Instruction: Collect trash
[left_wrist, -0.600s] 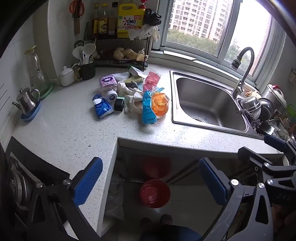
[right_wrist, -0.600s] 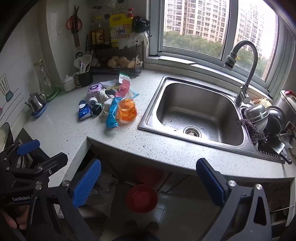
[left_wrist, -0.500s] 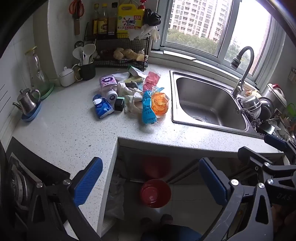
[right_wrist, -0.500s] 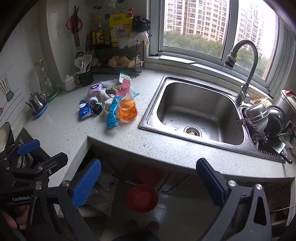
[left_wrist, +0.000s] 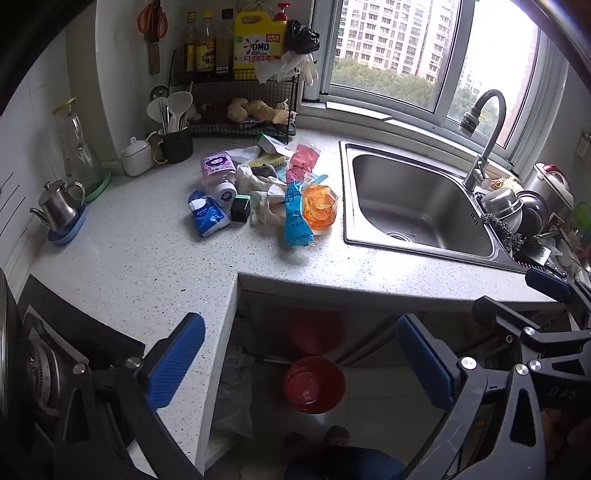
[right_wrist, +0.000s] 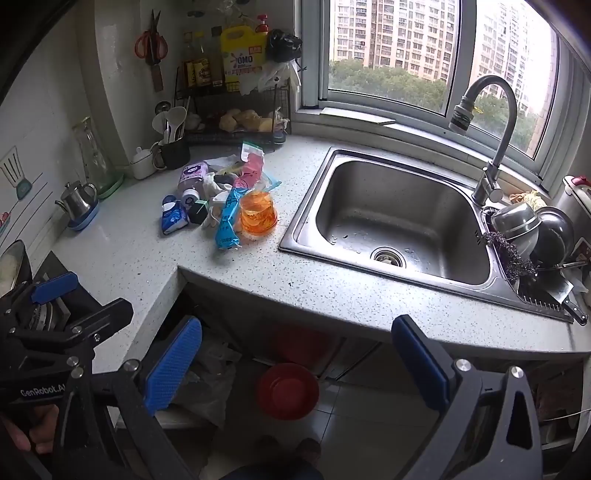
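Note:
A heap of trash lies on the speckled counter (left_wrist: 140, 266) left of the sink: a blue wrapper (left_wrist: 295, 218) (right_wrist: 227, 221), an orange plastic cup (left_wrist: 319, 208) (right_wrist: 258, 214), a blue tissue pack (left_wrist: 208, 218) (right_wrist: 173, 218), a purple pack (left_wrist: 218, 168), a pink wrapper (left_wrist: 304, 160) and crumpled white paper (left_wrist: 258, 184). My left gripper (left_wrist: 301, 363) hangs open well short of the heap, over the counter's inner corner. My right gripper (right_wrist: 295, 362) is open too, below the counter edge. Neither holds anything.
A steel sink (right_wrist: 399, 221) with a tap (right_wrist: 487, 140) sits right of the heap, with bowls (right_wrist: 528, 225) beside it. A red bin (left_wrist: 314, 384) (right_wrist: 288, 389) stands on the floor under the counter. A kettle (left_wrist: 61, 206), utensil cup (left_wrist: 175, 142) and wire rack (left_wrist: 236, 107) line the back; a stove (left_wrist: 40, 362) is at left.

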